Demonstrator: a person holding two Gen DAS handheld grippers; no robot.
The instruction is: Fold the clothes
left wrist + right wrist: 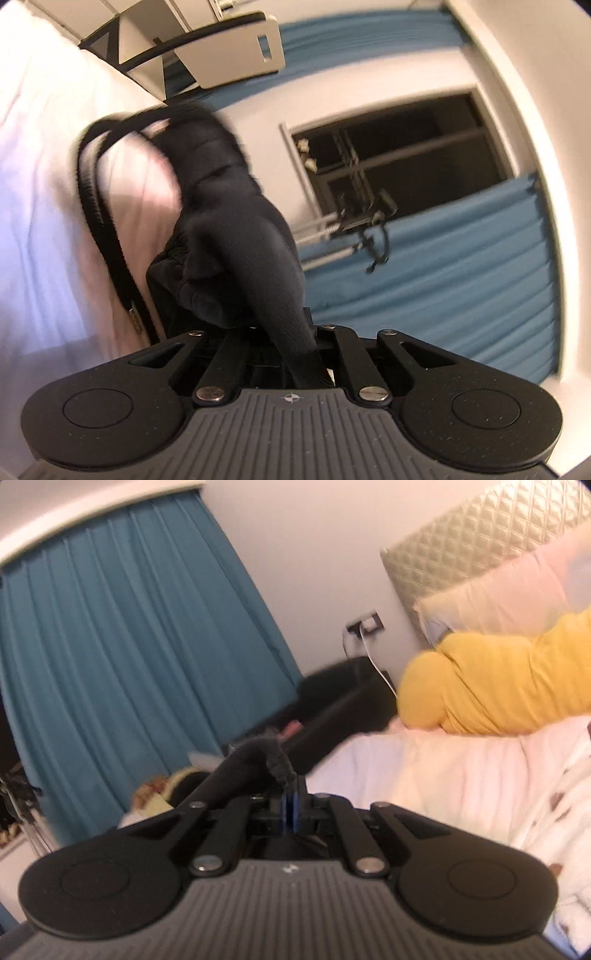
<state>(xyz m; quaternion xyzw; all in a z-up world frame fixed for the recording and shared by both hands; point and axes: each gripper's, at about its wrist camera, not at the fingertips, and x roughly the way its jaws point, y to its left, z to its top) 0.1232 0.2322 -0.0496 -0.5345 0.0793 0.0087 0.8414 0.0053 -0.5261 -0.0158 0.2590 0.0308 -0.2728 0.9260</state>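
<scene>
In the left wrist view we see our left hand-held gripper (295, 347) clamped narrow on a black garment (236, 229), a soft, matte knit that bunches into thick folds right at the fingers and rises toward twelve o'clock. Thin black straps (92, 177) loop off it toward ten o'clock, curving over the white bed sheet (33, 206), which looks smooth with faint creases. At three o'clock hangs a pleated teal curtain (461, 266) below a dark window (399, 158).

In the right wrist view our right hand-held gripper (290, 805) is pinched tight on a narrow, ribbed black edge of the garment (273, 757), which arches away toward ten o'clock. At two o'clock lies a rounded mustard-yellow cushion (498, 679) on the white bed (424, 775), with a pale pillow (498, 594) and a quilted, diamond-stitched headboard (472, 535) behind it. The same teal curtain (122, 657) fills nine to eleven o'clock, in long vertical folds.
</scene>
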